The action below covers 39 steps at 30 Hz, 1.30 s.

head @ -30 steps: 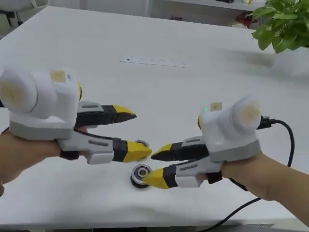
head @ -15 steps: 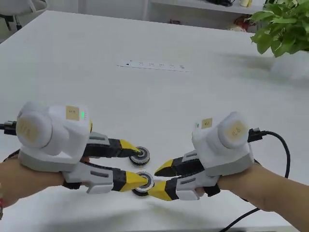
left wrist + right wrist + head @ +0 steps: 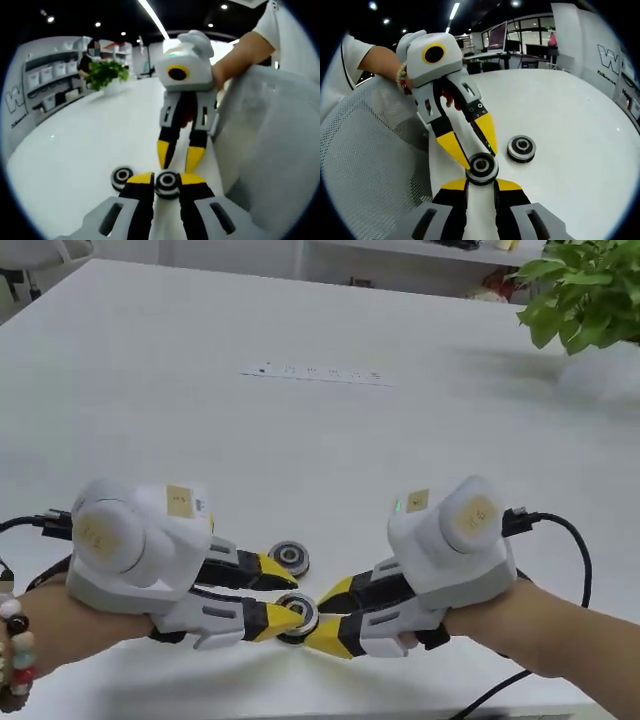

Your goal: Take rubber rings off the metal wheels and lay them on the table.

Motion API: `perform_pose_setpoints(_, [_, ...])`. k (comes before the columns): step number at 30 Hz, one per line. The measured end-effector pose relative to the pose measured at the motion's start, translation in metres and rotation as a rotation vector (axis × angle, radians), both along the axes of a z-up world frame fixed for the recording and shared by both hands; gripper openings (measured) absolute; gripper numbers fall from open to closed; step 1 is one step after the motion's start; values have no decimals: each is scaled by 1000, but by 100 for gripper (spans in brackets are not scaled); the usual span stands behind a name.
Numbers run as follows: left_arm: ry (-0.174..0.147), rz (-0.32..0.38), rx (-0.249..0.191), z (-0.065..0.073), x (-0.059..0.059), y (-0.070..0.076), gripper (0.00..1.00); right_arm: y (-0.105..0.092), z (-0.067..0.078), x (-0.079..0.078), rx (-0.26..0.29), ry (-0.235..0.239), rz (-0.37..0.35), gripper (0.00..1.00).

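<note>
The near wheel (image 3: 299, 610) lies on the table (image 3: 330, 450) by its front edge, with its black ring fitted. The left gripper (image 3: 283, 594) clamps it between narrow jaws. The right gripper (image 3: 327, 615), jaws also narrow, meets it tip-on from the opposite side, and whether it grips cannot be determined. The second wheel (image 3: 289, 556) lies just beside. The power strip (image 3: 318, 372) and plant (image 3: 585, 290) are well apart. The right gripper view adds a mesh chair back (image 3: 365, 165).
</note>
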<state>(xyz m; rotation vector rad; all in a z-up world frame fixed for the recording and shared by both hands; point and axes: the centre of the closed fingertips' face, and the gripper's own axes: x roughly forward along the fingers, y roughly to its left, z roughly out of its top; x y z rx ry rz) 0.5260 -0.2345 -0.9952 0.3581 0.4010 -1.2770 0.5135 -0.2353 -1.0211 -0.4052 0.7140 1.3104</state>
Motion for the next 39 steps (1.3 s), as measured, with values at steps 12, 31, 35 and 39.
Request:
perform_pose_setpoints(12, [8,-1,28,-8,0,3,14,-1,-2,3,-9,-6,-9,11])
perform_pose_setpoints(31, [-6,15,9,-8,4,3,14,-7,-1,12,-29,68,-139,0])
perform_pose_setpoints(35, [-6,16,7,-8,4,3,14,-9,1,14,14,168,-224,0])
perform_pose_setpoints(39, [-7,17,6,-8,4,2,14,-10,3,16,40,241,-285,0])
